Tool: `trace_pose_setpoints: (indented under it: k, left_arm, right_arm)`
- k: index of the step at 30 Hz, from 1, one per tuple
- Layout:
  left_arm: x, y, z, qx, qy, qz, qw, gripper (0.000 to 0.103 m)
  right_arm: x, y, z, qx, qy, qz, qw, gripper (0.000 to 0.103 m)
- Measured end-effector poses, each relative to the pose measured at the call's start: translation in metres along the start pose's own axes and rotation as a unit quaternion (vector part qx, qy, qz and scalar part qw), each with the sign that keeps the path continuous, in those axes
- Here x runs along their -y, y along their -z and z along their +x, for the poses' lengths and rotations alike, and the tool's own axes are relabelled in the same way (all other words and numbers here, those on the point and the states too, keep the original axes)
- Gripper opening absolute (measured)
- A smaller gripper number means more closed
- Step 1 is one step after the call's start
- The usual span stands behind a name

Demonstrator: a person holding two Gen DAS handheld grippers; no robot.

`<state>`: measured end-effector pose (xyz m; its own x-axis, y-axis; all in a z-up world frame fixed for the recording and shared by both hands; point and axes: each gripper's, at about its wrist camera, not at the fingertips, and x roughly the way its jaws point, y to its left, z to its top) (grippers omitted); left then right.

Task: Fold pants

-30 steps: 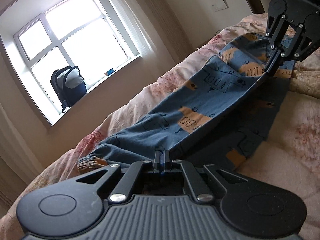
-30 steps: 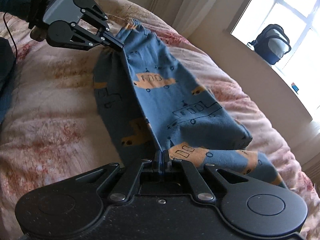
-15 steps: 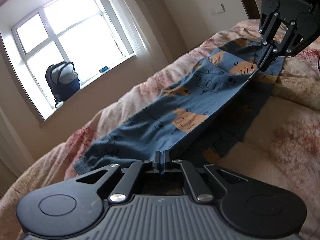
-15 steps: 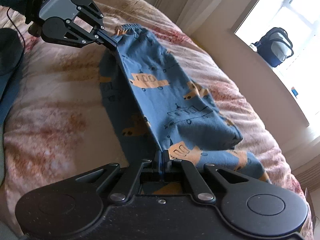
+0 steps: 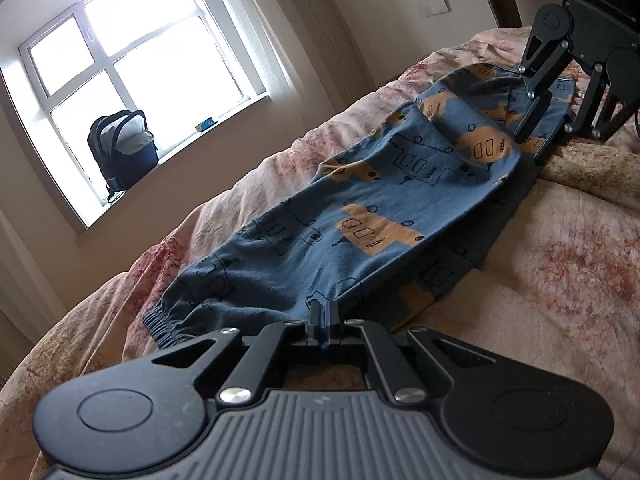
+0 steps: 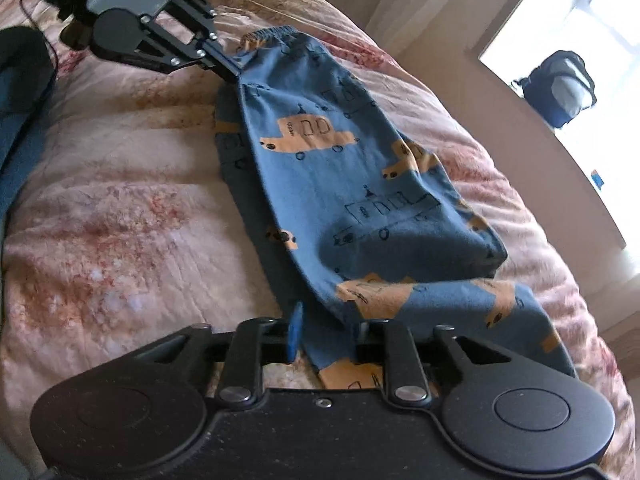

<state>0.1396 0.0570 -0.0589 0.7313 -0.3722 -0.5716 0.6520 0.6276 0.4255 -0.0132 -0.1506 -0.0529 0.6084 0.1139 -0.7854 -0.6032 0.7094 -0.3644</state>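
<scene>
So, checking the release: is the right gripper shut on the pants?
No, the right gripper stands open, the pants lying loose between its fingers.

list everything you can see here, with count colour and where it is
pants: 1, blue with orange prints, folded lengthwise on the bed
bedspread: 1, pink floral, under the pants
backpack: 1, dark blue and grey, on the windowsill
window: 1, white frame, in the wall beyond the bed
small box: 1, blue, on the windowsill
wall plate: 1, white, high on the wall
left gripper: 1, black, shut on the pants
right gripper: 1, black, open around the pants
</scene>
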Motion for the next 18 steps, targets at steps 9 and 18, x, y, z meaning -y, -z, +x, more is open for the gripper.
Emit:
trace_pose_setpoints:
  k: [9,18]
  left_arm:
    - [0.001,-0.001,-0.004,0.000,0.001,0.004,1.0000,0.000]
    - [0.007,0.006,0.005,-0.030,0.019,0.018,0.9992,0.000]
  right_arm:
    - [-0.016,-0.012,0.025,0.000,0.017,-0.047,0.999,0.000]
    - [-0.020,-0.014,0.016,-0.010,0.001,-0.057,0.998,0.000]
